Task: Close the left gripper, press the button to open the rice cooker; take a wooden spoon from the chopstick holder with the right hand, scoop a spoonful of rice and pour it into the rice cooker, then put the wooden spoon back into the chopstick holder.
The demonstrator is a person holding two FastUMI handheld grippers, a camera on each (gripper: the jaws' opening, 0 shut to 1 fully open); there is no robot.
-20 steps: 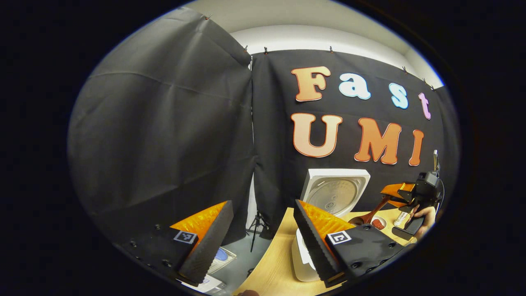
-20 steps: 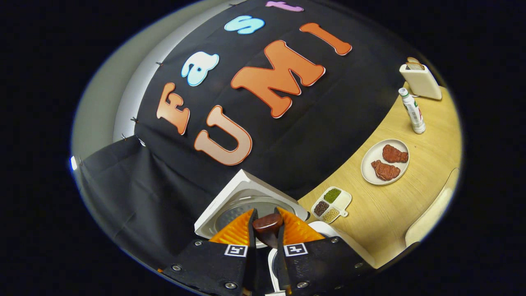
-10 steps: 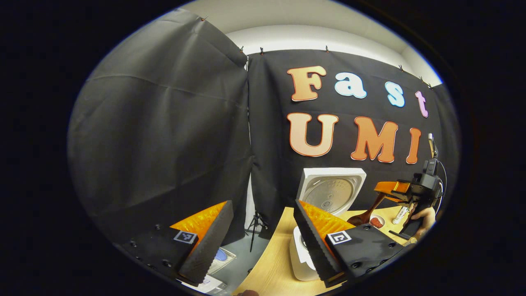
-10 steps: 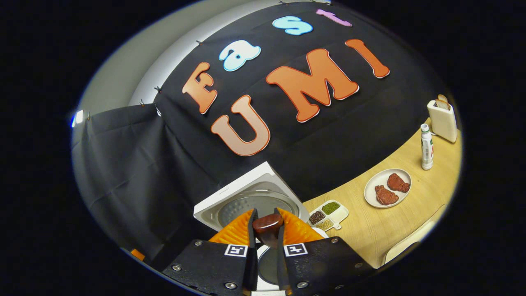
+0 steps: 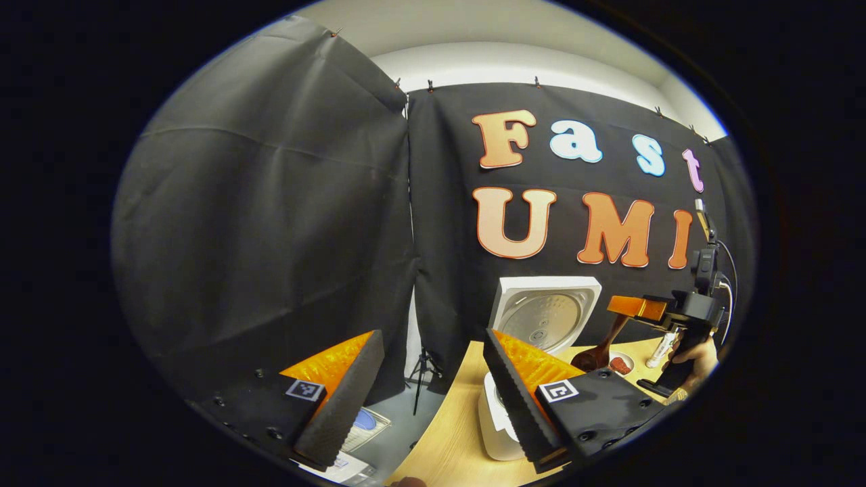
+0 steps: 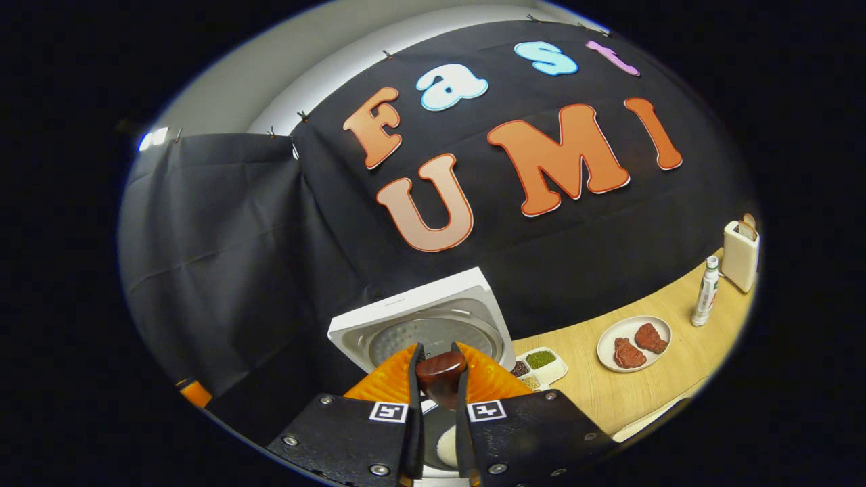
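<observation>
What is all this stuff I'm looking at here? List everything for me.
rice cooker: one, white, lid up, table's left end
wooden spoon: one, brown, above the cooker
compartment dish: one, white, beside cooker
plate: one, white, two brown pieces
bottle: one, white, far right
holder: one, white, behind bottle
table: one, light wood
left gripper: open
right gripper: shut on spoon handle
hand: one, holding right gripper
</observation>
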